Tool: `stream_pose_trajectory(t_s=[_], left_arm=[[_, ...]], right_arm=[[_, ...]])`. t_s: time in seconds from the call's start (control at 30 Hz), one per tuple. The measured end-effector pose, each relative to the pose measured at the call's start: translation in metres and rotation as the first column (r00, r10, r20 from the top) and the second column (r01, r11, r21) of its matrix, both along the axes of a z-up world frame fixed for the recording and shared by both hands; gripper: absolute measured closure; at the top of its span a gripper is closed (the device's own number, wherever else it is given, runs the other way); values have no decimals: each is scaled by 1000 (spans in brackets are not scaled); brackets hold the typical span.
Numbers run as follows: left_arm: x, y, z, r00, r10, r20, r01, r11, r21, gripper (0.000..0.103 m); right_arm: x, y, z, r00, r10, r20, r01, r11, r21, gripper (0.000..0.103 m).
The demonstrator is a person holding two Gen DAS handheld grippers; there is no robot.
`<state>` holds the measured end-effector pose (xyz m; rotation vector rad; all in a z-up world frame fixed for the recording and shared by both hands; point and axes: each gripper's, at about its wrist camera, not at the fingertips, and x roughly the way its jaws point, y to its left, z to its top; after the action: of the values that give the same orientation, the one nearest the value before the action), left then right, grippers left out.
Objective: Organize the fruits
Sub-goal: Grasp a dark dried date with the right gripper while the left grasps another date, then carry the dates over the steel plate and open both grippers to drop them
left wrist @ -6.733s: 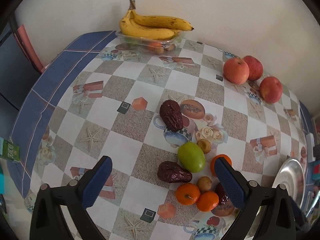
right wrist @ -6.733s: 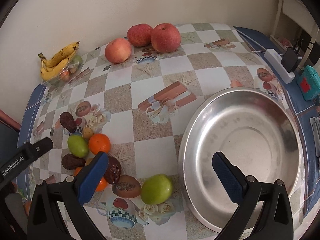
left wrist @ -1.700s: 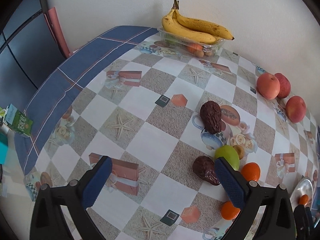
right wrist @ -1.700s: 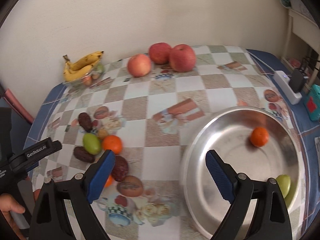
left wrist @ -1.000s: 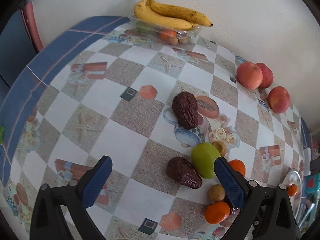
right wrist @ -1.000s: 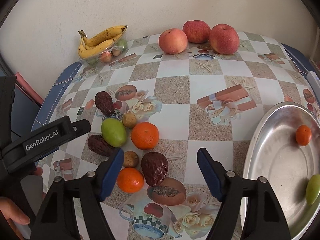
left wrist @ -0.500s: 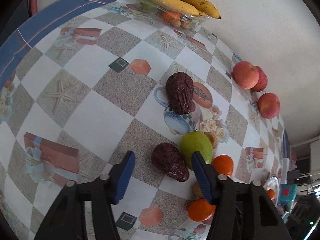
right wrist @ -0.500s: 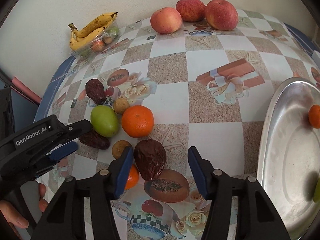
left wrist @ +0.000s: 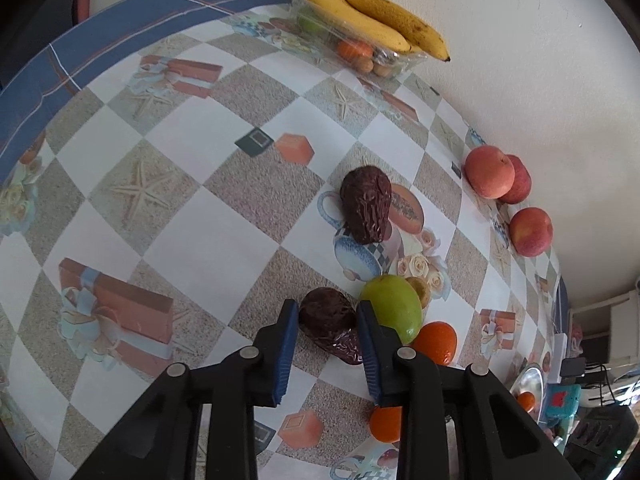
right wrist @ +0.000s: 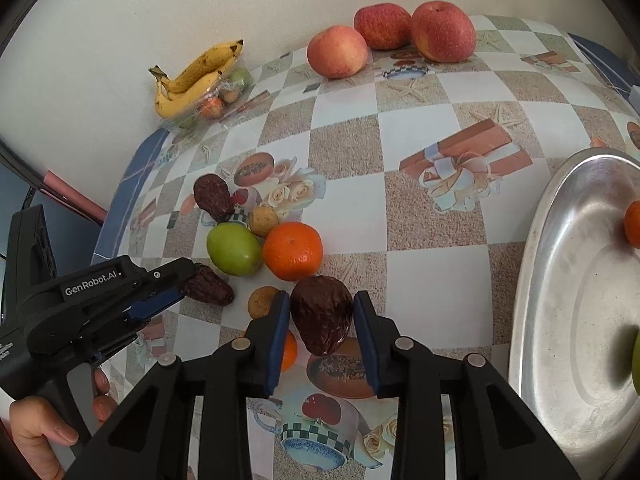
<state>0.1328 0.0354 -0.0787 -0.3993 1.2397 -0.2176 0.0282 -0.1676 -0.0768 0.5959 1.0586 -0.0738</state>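
Left gripper low in the centre of the left wrist view, narrowed around a dark wrinkled fruit on the patterned tablecloth; blue pads at both flanks, though contact not certain from these views. Just right of it, touching, a green fruit, with a small tan fruit behind and an orange lower right. Another orange partly hidden under the right finger at the bottom. A second dark wrinkled fruit above centre, well apart. Bananas on a clear tray at the top; three apples along the wall at the right.

Right gripper in the lower centre of the right wrist view, likewise narrowed around its own dark fruit; left pad against the skin, a thin gap apparently on the right. Behind it, a large orange and a green fruit side by side. Steel bowl at the right edge of that frame, holding a small orange and a green fruit cut by the border. Person's hand on the left tool's handle, lower left corner.
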Motion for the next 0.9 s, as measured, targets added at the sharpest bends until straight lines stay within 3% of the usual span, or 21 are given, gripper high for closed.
stream_pose_trajectory(t_s=[0.5, 0.9], left_arm=[[-10, -7, 47, 989, -26, 147, 24, 1000, 15, 71], [-37, -61, 64, 956, -211, 203, 207, 978, 40, 71]], right_arm=[[-29, -39, 46, 991, -107, 81, 112, 992, -58, 69], [-66, -94, 53, 954, -298, 39, 300, 938, -176, 69]])
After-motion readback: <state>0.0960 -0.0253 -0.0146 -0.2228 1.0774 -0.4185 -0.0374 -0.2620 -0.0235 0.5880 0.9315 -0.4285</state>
